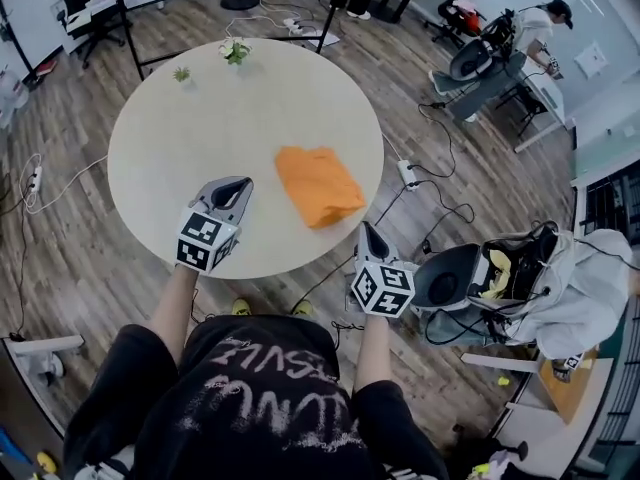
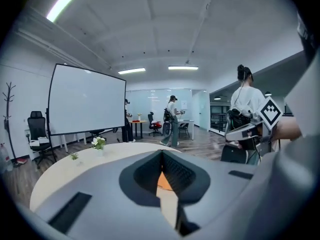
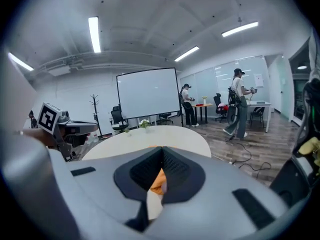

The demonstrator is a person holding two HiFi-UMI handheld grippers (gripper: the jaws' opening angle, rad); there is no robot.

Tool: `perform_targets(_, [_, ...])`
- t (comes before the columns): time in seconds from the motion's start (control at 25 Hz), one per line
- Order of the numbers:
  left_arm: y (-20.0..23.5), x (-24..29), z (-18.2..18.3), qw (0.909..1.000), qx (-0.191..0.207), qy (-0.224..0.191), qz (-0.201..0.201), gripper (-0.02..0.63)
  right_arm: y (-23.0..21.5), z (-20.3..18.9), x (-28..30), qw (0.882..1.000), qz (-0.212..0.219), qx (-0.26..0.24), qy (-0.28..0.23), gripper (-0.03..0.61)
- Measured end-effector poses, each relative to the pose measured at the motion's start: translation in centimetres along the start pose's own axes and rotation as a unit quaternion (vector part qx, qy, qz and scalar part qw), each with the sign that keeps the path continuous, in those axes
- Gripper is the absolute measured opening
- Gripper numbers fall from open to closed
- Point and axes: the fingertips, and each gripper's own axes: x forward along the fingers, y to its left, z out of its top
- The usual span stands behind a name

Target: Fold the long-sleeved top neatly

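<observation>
Once folded down to a compact orange packet, apparently left to rest: long-sleeved top (image 1: 318,185), flat on round tabletop (image 1: 160,158), right of centre, touched by neither tool. Pinched shut with nothing gripped: left tongs (image 1: 241,184), hovering above near part of tabletop, apart from the packet. Likewise closed and empty: right tongs (image 1: 369,230), held just off the near right edge. Probably kept back like this on account of a finished-looking fold, with no loose sleeve showing. Count: one top, two tongs, one tabletop, two small plants at far side, namely flower vase (image 1: 235,50) and green sprig (image 1: 181,73).
</observation>
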Motion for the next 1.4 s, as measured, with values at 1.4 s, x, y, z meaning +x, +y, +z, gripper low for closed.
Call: perform_targets(1.4, [6.3, -3.5, 2.5, 0.9968, 0.017, -0.042, 0.066, 0.011, 1.2, 4.8, -0.7, 0.996, -0.047, -0.014, -0.078, 0.003])
